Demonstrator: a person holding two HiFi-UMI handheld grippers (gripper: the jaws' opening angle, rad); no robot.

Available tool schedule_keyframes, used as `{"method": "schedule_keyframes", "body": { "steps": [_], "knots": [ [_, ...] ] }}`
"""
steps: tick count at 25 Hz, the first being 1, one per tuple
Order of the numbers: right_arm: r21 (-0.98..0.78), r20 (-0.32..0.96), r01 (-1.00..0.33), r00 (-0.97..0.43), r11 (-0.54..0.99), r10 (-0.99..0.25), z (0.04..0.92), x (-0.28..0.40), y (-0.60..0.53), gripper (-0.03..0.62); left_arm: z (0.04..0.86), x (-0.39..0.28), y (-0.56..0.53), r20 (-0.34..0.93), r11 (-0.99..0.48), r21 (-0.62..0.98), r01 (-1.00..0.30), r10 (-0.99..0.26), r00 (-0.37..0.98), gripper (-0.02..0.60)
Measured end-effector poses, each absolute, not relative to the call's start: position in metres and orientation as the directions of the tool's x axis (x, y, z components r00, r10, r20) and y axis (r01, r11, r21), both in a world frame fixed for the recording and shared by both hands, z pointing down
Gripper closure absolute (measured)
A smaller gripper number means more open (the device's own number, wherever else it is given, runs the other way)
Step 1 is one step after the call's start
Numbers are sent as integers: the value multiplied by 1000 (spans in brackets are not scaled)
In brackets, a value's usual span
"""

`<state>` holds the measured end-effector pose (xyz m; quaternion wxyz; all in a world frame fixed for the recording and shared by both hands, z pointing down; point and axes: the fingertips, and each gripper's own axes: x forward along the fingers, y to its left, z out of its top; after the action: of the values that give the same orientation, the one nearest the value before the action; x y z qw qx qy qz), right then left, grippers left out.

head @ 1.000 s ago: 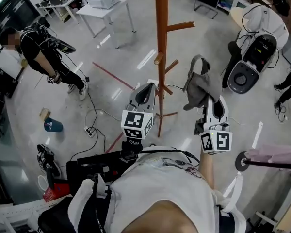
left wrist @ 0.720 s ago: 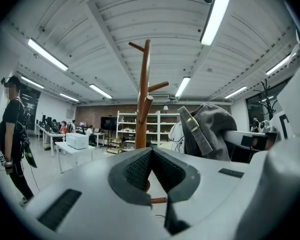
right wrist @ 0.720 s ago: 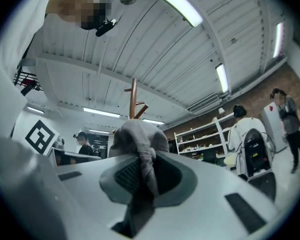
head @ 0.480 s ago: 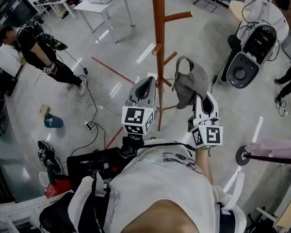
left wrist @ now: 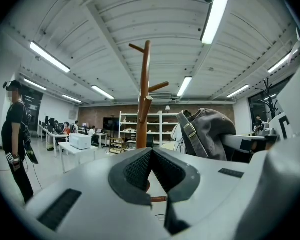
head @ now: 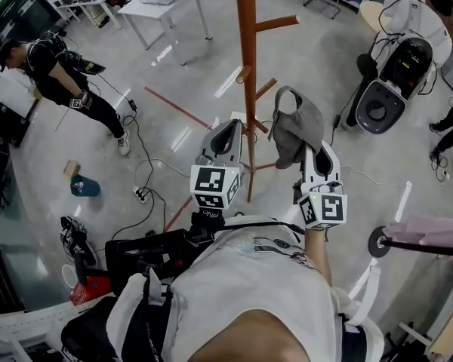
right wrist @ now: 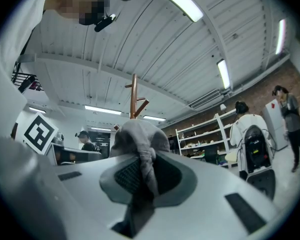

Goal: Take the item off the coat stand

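The brown wooden coat stand [head: 247, 66] rises from the floor straight ahead, its pegs bare. A grey cap [head: 296, 130] with a strap hangs in the air just right of the pole, clear of the pegs. My right gripper [head: 318, 149] is shut on the cap's cloth; in the right gripper view the fabric [right wrist: 137, 136] bunches between the pads and the stand [right wrist: 133, 101] shows behind it. My left gripper [head: 229, 129] is held up just left of the pole, shut with nothing in it. In the left gripper view the cap [left wrist: 210, 134] is at the right of the stand [left wrist: 143, 99].
A person [head: 60, 66] in black stands at the far left. A white table [head: 162, 10] with a box is behind the stand. A white and black machine [head: 396, 59] is at the right. Cables [head: 147, 187] and a blue object [head: 83, 187] lie on the floor.
My right gripper has carried the cap a little leftward, nearer the pole, then held still. The left gripper has hardly moved. The person at the left has shifted slightly.
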<state>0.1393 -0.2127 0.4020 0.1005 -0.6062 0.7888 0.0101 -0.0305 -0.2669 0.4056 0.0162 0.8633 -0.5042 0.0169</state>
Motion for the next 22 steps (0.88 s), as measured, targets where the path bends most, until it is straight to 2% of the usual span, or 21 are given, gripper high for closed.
{"method": "schedule_keyframes", "body": {
  "steps": [22],
  "knots": [
    [-89, -157, -961, -244, 260, -957, 407, 138, -212, 553, 413, -30, -266, 53, -494, 23, -869, -868, 494, 578]
  ]
}}
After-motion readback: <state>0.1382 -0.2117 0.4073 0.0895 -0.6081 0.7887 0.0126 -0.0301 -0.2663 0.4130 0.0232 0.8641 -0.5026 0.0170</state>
